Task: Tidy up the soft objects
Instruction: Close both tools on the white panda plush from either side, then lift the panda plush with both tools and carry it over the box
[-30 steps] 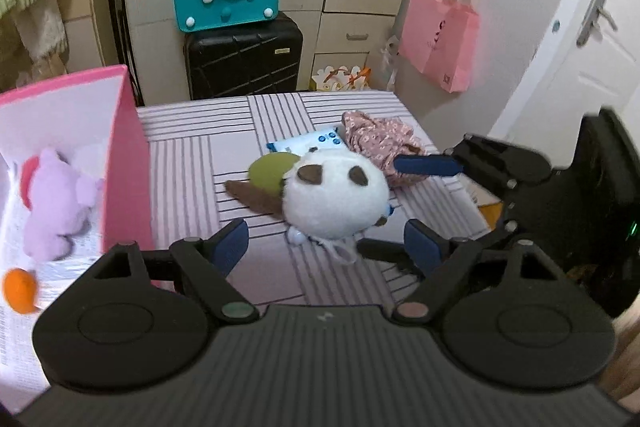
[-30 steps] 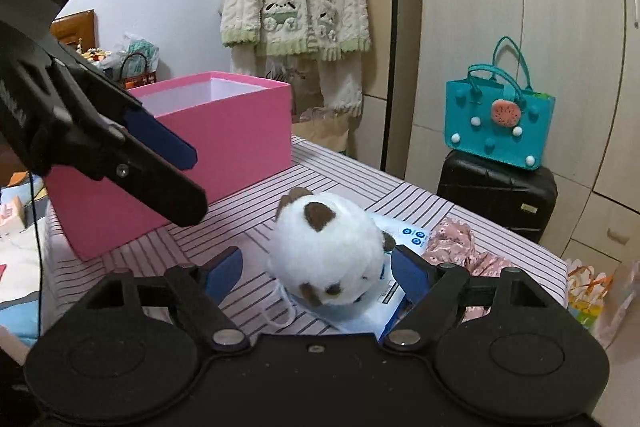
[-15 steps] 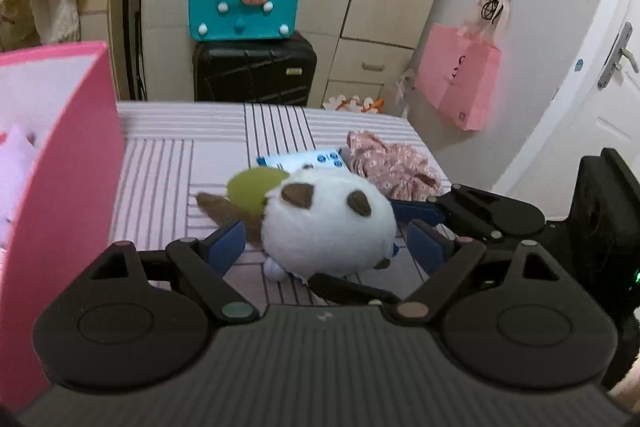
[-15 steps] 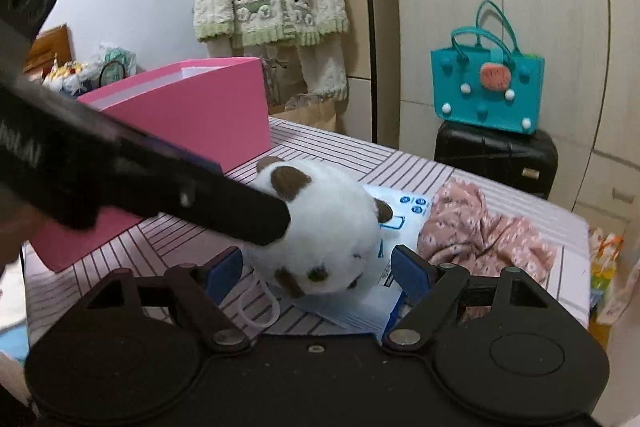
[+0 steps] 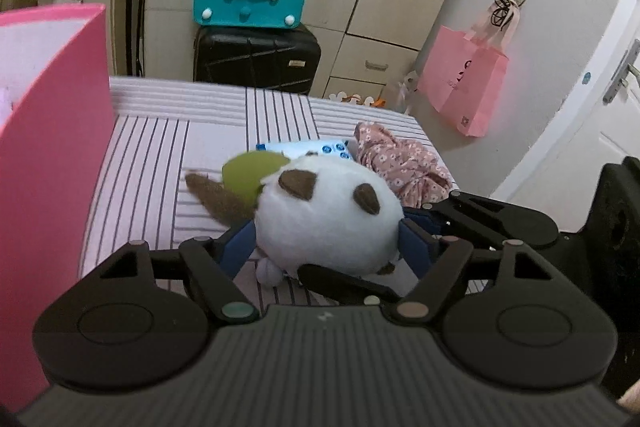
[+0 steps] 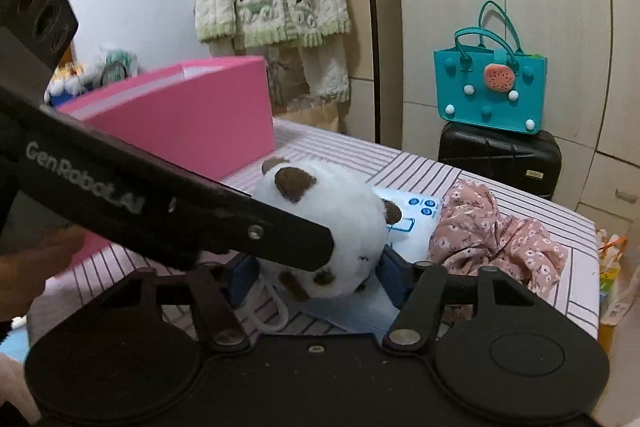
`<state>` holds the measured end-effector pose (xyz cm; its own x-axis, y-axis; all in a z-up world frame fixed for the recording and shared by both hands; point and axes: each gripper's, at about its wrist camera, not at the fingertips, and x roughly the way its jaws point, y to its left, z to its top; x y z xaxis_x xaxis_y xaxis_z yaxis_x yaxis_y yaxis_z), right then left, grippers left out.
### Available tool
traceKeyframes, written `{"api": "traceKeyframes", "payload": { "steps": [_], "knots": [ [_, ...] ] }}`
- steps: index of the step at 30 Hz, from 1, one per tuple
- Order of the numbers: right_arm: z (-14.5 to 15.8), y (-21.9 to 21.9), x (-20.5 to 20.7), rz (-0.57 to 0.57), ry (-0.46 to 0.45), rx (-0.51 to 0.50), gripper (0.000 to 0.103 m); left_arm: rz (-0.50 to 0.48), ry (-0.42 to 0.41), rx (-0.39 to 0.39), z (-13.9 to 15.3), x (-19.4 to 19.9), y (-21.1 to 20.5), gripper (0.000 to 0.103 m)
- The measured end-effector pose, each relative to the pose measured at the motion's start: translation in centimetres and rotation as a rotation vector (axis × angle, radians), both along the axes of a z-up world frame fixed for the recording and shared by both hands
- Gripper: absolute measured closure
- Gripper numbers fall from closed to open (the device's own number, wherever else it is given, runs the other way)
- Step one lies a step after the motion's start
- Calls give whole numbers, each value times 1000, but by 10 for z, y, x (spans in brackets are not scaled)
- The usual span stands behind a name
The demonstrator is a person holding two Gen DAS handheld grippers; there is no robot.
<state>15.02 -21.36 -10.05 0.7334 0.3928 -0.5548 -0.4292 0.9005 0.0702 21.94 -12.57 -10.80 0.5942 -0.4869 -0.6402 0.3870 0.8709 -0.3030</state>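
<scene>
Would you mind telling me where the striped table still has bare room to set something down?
The striped table is bare between the pink box and the white plush toy, and along its far edge toward the black suitcase. It is crowded around the toy, the blue-and-white packet and the floral cloth.

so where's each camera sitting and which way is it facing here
Left wrist: sits on the left tool, looking down its fingers across the striped table at the white plush toy; the right tool enters from the right.
Right wrist: sits on the right tool, facing the same toy and pink box; the left tool's arm and a hand show at left.
Shared: toy, box, floral cloth, teal bag.
</scene>
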Motion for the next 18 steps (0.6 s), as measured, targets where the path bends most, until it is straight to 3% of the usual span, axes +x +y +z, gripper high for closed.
{"api": "traceKeyframes", "payload": {
  "steps": [2,7,18],
  "knots": [
    [0,3,-2,0,-5,-17,39,-3,24,7,-4,2,-2,28],
    [2,5,-5,-33,-15,-28,41,-22,-13,27,-1,-3,-5,37],
    [14,25,-38,-83,-52,-60,41,-75,-66,52,11,-37,5,38]
  ]
}}
